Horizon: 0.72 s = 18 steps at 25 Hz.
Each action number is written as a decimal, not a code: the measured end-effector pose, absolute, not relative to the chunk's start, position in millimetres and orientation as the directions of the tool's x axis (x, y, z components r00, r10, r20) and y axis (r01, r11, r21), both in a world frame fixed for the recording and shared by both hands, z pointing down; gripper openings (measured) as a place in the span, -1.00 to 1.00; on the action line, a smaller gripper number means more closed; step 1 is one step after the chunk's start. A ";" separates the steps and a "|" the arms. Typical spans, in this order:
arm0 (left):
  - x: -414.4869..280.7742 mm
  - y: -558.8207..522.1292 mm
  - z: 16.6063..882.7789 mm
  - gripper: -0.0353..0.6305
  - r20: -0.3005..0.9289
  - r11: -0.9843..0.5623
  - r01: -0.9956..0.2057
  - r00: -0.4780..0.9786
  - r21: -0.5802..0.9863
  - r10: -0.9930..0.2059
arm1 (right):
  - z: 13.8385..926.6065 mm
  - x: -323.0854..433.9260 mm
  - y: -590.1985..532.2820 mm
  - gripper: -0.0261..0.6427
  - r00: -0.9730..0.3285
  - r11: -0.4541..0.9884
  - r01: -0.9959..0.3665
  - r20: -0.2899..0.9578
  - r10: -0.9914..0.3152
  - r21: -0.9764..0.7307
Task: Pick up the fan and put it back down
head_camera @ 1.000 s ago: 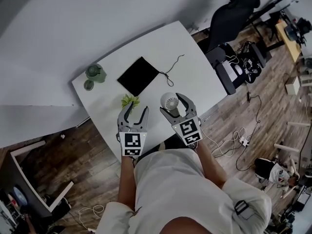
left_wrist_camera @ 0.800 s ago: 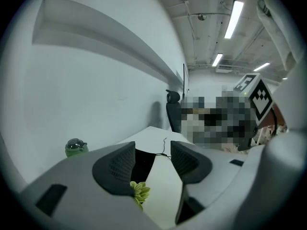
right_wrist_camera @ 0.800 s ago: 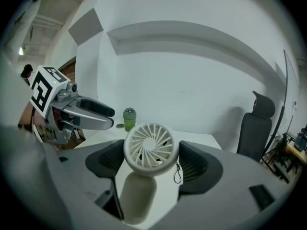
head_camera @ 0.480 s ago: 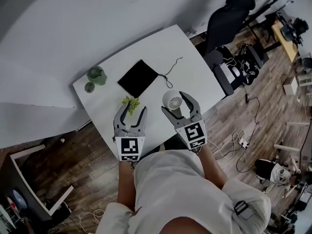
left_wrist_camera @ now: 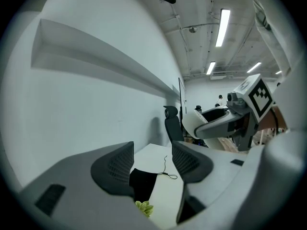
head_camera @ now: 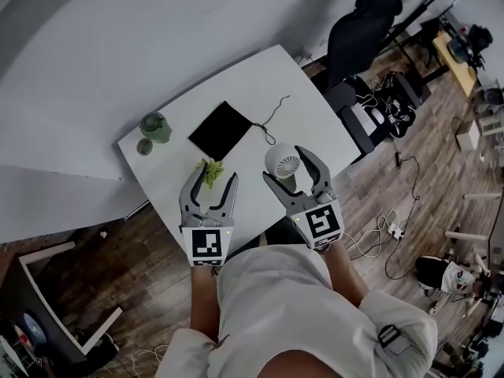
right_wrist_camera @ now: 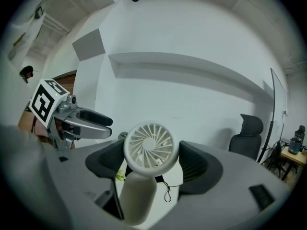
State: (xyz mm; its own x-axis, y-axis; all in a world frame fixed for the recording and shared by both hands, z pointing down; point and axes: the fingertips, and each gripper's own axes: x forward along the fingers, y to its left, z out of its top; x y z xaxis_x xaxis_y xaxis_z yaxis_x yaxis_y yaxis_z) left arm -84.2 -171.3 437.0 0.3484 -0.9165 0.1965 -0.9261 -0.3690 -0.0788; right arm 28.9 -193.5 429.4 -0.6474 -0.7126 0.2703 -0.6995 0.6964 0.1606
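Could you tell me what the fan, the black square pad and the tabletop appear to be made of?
The fan looks like moulded white plastic with a matte finish: smooth one-piece grille vanes and a rounded handle. The black pad seems to be soft fabric or foam, lying flat without shine; I cannot tell which. The tabletop looks like white laminate or painted board, smooth and even.

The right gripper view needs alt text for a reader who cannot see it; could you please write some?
The right gripper holds a small white handheld fan upright between its dark pads, grille facing the camera, above a white table. The left gripper hangs at the left, and a dark office chair stands by the white wall.
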 end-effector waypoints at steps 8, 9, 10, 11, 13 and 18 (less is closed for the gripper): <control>-75.6 -165.6 415.5 -0.16 0.160 -0.386 -0.917 0.368 -0.098 -0.916 | 408.3 40.5 -183.4 0.15 -0.639 0.672 -0.725 0.214 -0.739 0.155; -74.7 -165.2 413.9 -0.16 0.158 -0.388 -0.916 0.370 -0.101 -0.916 | 407.8 42.1 -182.4 0.15 -0.637 0.669 -0.727 0.212 -0.741 0.153; -73.9 -164.9 412.6 -0.16 0.155 -0.389 -0.915 0.372 -0.103 -0.915 | 406.6 43.2 -181.7 0.15 -0.636 0.667 -0.730 0.208 -0.743 0.153; -73.2 -164.9 411.4 -0.16 0.153 -0.391 -0.914 0.373 -0.105 -0.915 | 404.5 43.6 -181.4 0.15 -0.636 0.665 -0.731 0.202 -0.745 0.153; -72.5 -164.9 409.1 -0.16 0.150 -0.393 -0.913 0.376 -0.107 -0.914 | 397.4 42.3 -181.3 0.15 -0.640 0.665 -0.730 0.184 -0.746 0.158; -71.7 -164.7 404.9 -0.16 0.144 -0.395 -0.913 0.379 -0.104 -0.914 | 390.5 40.7 -180.1 0.15 -0.646 0.668 -0.725 0.174 -0.744 0.165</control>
State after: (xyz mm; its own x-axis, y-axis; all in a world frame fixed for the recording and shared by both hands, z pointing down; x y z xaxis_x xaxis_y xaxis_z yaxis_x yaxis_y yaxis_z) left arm -71.7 -164.7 404.9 0.3789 -0.9142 0.1435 -0.9130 -0.3947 -0.1036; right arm 40.7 -180.1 390.5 -0.6457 -0.7436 0.1736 -0.7254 0.6684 0.1647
